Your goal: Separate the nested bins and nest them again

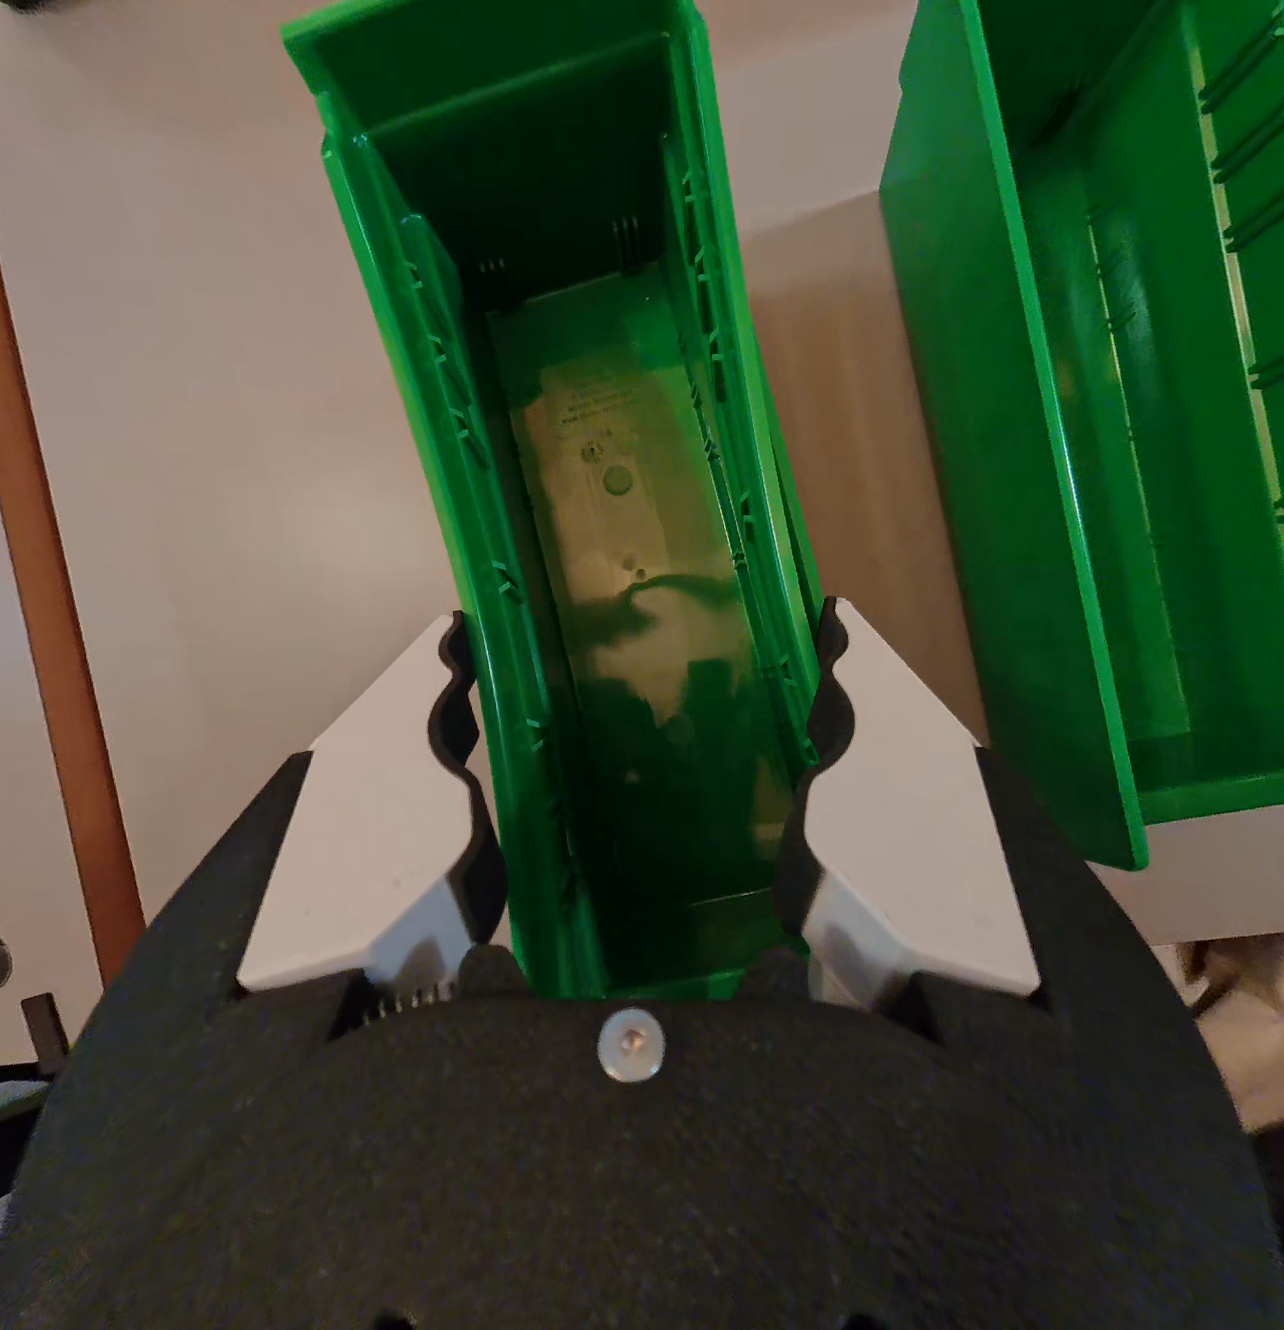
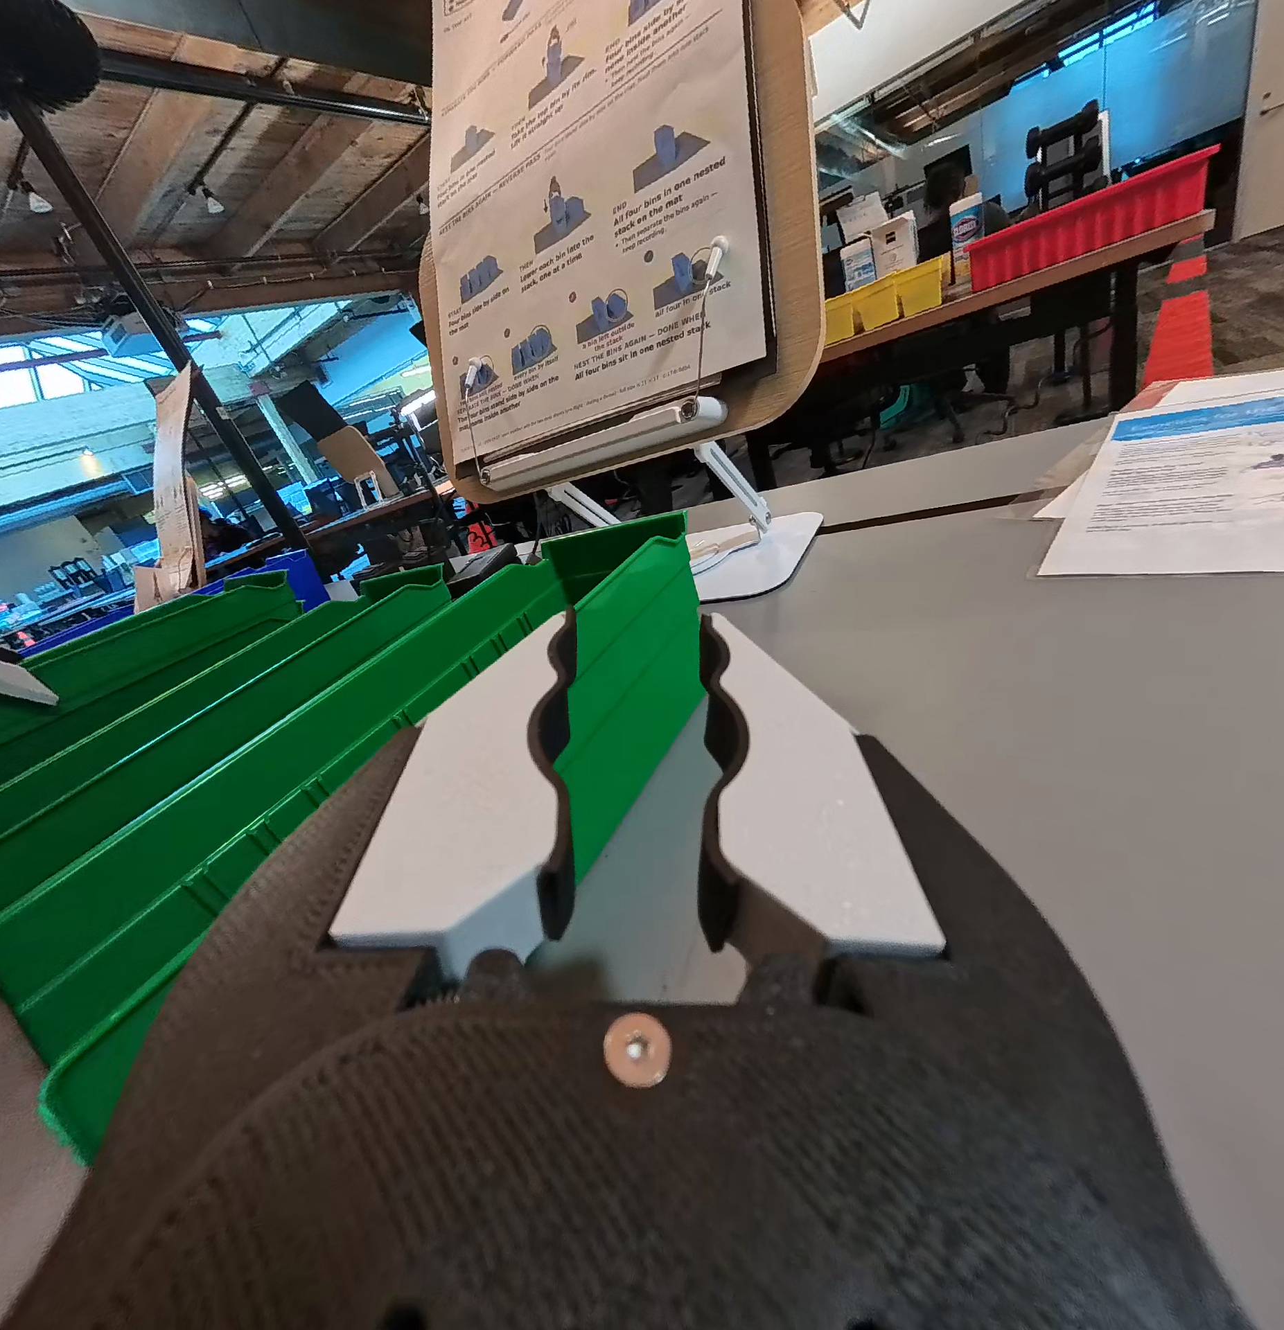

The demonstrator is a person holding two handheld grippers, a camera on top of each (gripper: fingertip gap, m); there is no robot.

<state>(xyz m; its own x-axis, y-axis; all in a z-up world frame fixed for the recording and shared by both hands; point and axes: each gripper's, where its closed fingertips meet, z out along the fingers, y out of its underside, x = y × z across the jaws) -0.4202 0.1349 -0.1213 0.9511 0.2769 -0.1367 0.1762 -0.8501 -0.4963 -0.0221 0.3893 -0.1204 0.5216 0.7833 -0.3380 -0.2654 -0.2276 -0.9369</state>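
The left gripper (image 1: pixel 642 756) clamps both outer side walls of a narrow green bin (image 1: pixel 552 360) above the table (image 1: pixel 192 360), while the right gripper (image 2: pixel 635 777), half open and empty, straddles the wall of the nearest green bin (image 2: pixel 628 648) in a side-by-side row.

— What sort of place? An open-plan workshop, timber ceiling (image 2: pixel 192 144) at 11 o'clock.
— Evidence? Benches with red tray (image 2: pixel 1092 216) and yellow bins (image 2: pixel 887 291) at 2 o'clock (instruction sheet (image 2: pixel 595 216) propped centrally).
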